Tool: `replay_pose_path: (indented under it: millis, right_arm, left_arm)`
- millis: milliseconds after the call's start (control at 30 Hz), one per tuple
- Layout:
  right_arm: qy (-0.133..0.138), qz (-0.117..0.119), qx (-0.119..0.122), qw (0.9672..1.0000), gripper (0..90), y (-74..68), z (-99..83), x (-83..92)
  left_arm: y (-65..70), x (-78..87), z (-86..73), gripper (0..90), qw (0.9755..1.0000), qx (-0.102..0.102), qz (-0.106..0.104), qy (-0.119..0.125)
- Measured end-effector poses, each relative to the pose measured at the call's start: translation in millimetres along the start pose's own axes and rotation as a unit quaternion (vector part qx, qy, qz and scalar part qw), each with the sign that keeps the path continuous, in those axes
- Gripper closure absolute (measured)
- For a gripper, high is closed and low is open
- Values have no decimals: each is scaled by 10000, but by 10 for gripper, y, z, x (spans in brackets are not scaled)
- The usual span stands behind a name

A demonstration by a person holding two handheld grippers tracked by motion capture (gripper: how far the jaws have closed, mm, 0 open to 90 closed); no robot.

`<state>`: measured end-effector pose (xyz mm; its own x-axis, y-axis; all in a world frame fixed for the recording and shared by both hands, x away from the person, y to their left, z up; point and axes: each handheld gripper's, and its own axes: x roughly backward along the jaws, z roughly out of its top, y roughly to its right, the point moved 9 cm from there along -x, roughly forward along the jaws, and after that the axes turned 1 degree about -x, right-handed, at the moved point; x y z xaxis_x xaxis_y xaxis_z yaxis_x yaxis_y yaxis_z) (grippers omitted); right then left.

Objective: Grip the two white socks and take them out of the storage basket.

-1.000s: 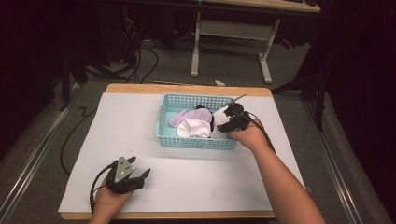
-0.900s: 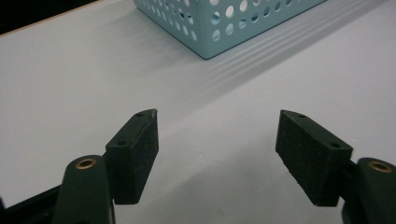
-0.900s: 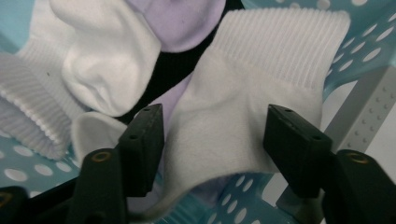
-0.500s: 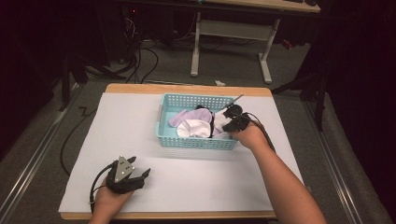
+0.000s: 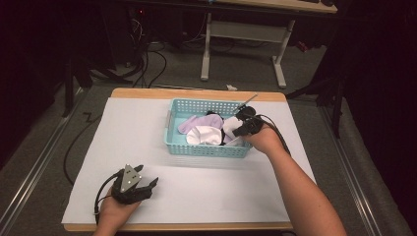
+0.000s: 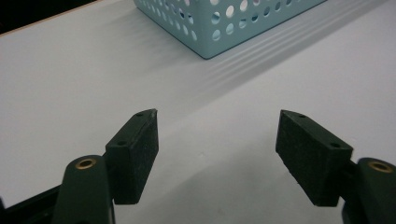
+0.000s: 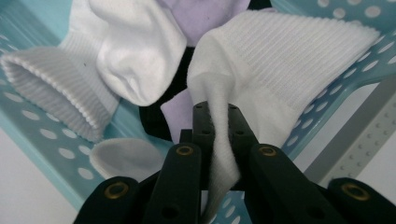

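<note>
The right gripper (image 7: 217, 122) has just been closing, and its 2 black jaws now pinch a fold of a white sock (image 7: 280, 60) between them; the ribbed knit bunches into a narrow ridge where the pads squeeze it and hangs out below them. In the high view the right gripper (image 5: 242, 127) sits at the right end of a pale blue basket (image 5: 206, 150), and the pinched white sock (image 5: 230, 125) lies inside that end, against the wall. The basket (image 7: 32, 135) is rigid plastic, rectangular, its walls pierced with rows of round holes. Beside the held sock lies a second white sock (image 7: 102, 56) with a thick ribbed cuff and a smooth rounded toe, and under both is soft lilac fabric (image 7: 205, 14) and a dark piece of cloth (image 7: 156, 119). The left gripper (image 5: 142, 188) rests near the front left of the table (image 5: 147, 93), well apart from the basket; in its own view the left gripper (image 6: 217, 156) has its 2 jaws spread wide, the flat, finely grained pads (image 6: 140, 154) holding nothing, above a smooth white sheet (image 6: 224, 121) that covers the wooden tabletop.
</note>
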<state>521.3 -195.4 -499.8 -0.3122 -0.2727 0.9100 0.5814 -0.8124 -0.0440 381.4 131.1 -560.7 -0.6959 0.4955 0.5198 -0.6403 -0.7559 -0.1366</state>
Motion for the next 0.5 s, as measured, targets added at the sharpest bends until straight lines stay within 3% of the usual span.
replay_pose_path:
  millis: [500]
  right_arm:
    - [630, 340, -262, 9971, 860, 24, 108, 302]
  left_arm:
    - [4, -3, -1, 305, 10000, -5, 0, -6]
